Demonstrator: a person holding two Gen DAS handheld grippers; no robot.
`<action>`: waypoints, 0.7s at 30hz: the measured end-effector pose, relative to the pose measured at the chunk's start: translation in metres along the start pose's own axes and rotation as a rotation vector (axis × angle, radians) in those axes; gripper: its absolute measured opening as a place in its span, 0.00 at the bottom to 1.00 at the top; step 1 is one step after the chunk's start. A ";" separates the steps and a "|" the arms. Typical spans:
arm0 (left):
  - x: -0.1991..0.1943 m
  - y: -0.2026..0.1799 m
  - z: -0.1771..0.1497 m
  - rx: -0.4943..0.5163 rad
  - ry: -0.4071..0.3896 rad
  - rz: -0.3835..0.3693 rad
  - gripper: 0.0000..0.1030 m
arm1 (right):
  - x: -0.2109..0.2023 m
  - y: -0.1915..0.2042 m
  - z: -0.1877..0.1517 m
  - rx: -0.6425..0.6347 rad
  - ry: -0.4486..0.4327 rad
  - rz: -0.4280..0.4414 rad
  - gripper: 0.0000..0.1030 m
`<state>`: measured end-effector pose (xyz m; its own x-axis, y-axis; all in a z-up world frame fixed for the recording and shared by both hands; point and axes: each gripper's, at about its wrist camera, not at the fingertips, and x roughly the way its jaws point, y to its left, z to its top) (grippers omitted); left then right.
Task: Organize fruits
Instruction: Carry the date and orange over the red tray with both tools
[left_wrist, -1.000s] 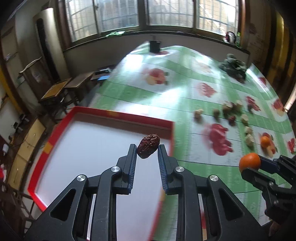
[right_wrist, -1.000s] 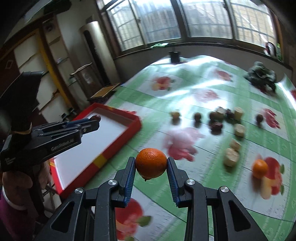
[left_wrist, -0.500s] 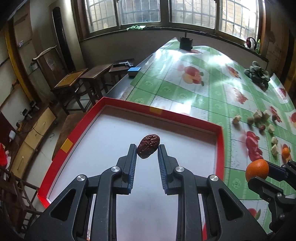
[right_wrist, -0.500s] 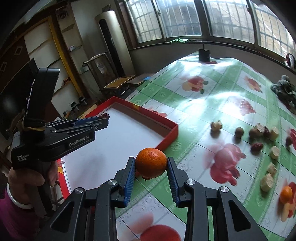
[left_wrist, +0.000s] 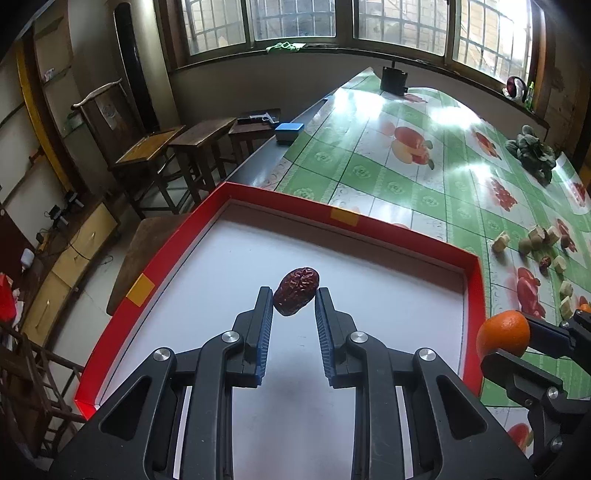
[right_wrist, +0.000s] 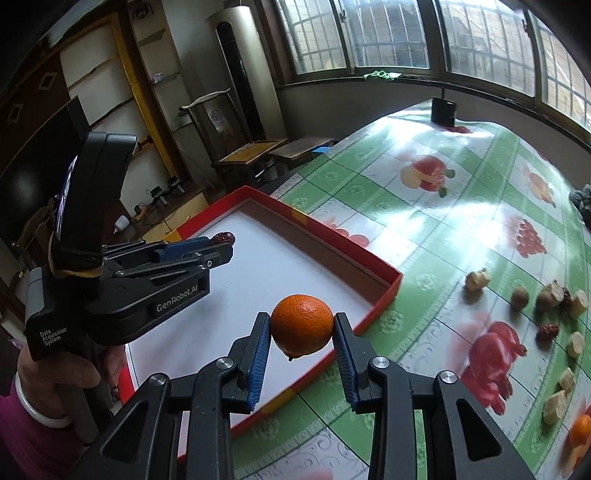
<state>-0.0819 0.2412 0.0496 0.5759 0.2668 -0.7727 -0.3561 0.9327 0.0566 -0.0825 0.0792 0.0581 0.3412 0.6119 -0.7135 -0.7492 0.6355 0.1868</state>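
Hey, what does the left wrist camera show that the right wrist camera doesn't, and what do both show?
Only the left wrist view shows the red date's wrinkled face head-on and the blue box at the table edge. Only the right wrist view shows the hand holding the left tongs. Both show the red tray, the orange in the right tongs, and loose fruit pieces on the tablecloth.

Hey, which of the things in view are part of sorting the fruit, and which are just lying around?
Part of the job:
- red date in the left hand-held gripper
- orange in the right hand-held gripper
- red tray
- loose fruit pieces on the tablecloth

Just lying about:
- black box
- blue box
- wooden stools
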 end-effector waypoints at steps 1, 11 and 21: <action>0.001 0.001 0.000 -0.001 0.002 0.001 0.22 | 0.002 0.000 0.001 -0.002 0.003 0.003 0.32; 0.010 0.004 0.000 -0.010 0.015 0.006 0.22 | 0.027 0.007 0.003 -0.020 0.053 0.016 0.32; 0.018 0.006 -0.002 -0.016 0.036 0.008 0.22 | 0.047 0.011 -0.002 -0.032 0.104 0.027 0.32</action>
<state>-0.0749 0.2507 0.0350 0.5460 0.2651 -0.7947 -0.3723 0.9266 0.0534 -0.0757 0.1140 0.0251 0.2609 0.5755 -0.7751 -0.7756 0.6030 0.1866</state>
